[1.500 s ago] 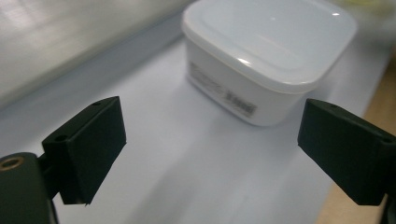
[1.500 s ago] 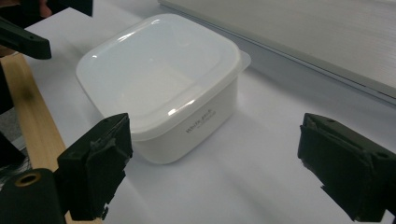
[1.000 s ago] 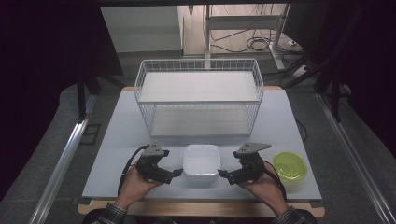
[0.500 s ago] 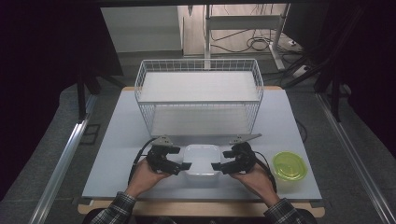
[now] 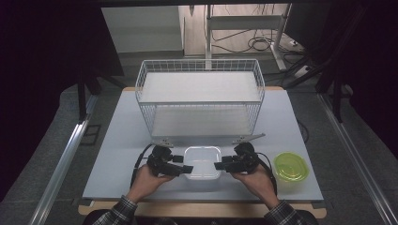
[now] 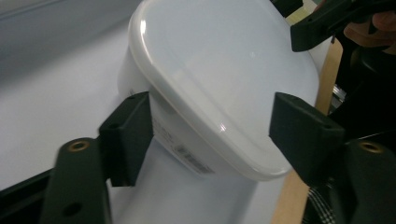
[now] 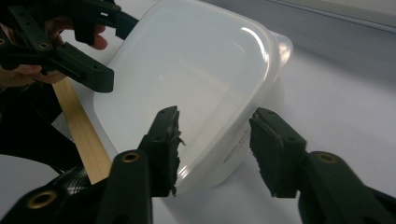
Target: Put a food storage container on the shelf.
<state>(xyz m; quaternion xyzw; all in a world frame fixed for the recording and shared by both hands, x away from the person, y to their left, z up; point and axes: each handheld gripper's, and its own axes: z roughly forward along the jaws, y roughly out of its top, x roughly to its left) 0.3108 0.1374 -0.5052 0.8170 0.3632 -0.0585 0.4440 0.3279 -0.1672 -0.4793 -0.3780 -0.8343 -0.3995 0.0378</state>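
Tub sits near the front edge of the bench, between my two tongs, with its pale lid on. From the high view I cannot tell what is inside it: the lid is milky and hides the contents. My left tongs straddle its left end; in the left gripper view one pad lies against the tub's side wall while the other stands just off the lid's rim, so they have just been closing with the tub between them but do not yet pinch it. My right tongs come in from the opposite end; in the right gripper view a corner of the tub lies between the jaws, which have also just been closing, one pad at the lid and the other a little apart from the wall, so no grip yet. A small printed label on the tub's wall is too blurred for me to read. I count one tub, one wire basket farther back on the bench, and one green-lidded tub to the right, well apart. My forearms are cut off by the lower edge of the high view.
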